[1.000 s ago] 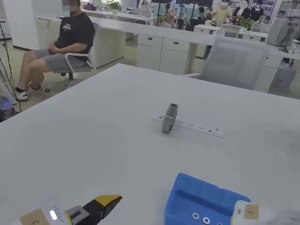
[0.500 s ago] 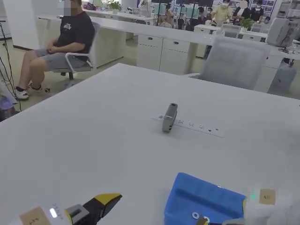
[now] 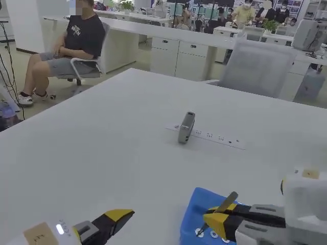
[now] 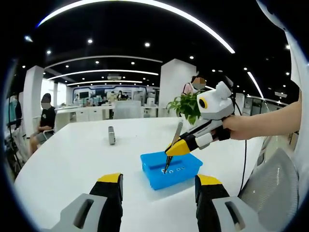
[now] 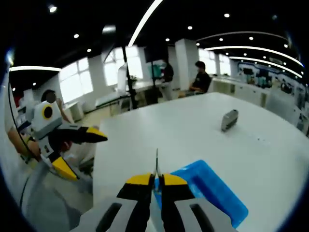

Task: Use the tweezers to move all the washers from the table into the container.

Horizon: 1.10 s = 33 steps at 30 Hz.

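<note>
The right tongs [image 3: 217, 220] are squeezed tight on the tweezers [image 3: 226, 201]. The tweezers slant down, and their thin tips reach into the blue container [image 3: 203, 203]. The tips are right by the washers [image 4: 177, 169] lying on its floor. I cannot tell if the tips hold a washer, because it is too small to see.

A few washers are in the container, so I think much of the job is done. Washers are tiny, so some may be left on the white worktop [image 3: 102, 153] where I cannot make them out.

The right hand [image 4: 234, 126] comes in from the side with its arm stretched out, tipping its tongs down at the container. The left tongs [image 4: 159, 180] hang low over the worktop. They are spread wide, hold nothing and point at the container.
</note>
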Tool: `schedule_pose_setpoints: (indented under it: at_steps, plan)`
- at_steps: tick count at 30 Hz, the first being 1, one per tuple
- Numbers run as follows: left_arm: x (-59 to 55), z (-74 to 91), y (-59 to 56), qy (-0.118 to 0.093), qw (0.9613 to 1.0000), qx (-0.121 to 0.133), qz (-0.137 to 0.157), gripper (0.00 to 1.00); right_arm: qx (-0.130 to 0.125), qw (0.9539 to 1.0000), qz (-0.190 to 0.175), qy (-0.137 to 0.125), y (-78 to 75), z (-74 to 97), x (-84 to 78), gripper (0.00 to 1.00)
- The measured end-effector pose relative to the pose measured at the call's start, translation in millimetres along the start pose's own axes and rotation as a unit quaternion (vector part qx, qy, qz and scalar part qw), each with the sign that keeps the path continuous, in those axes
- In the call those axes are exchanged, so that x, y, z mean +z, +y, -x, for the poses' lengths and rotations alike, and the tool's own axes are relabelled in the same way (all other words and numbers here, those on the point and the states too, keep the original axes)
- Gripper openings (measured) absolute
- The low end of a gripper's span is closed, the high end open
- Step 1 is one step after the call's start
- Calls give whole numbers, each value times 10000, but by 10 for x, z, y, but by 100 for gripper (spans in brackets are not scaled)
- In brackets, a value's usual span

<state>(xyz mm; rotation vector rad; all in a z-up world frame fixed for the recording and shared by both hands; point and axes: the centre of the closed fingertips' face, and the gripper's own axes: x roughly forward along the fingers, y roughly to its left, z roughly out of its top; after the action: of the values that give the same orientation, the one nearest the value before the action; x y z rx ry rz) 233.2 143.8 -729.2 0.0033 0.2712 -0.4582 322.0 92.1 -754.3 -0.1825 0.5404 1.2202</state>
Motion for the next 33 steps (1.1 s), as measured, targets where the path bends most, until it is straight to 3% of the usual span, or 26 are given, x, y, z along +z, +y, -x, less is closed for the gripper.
schedule_pose_setpoints:
  at_steps: [7, 14, 21, 28, 33]
  plan:
    - [-8, -3, -10, 23, 10000, -30, 15, 59, -216, 9993, -121, 262, -270, -206, -106, 3]
    - [-10, -4, -9, 25, 10000, -32, 48, 59, -271, 9977, -3, 614, -357, -356, -247, 3]
    - [-22, -10, -35, 66, 9999, -108, 78, 58, -296, 9964, 83, 792, -407, -414, -342, 3]
    - [30, 14, 5, -92, 9981, -195, 574, 57, -273, 9956, 266, 851, -409, -427, -352, 4]
    - [70, 62, 51, -164, 9947, -267, 978, 52, -314, 9957, 455, 736, -350, -296, -290, 4]
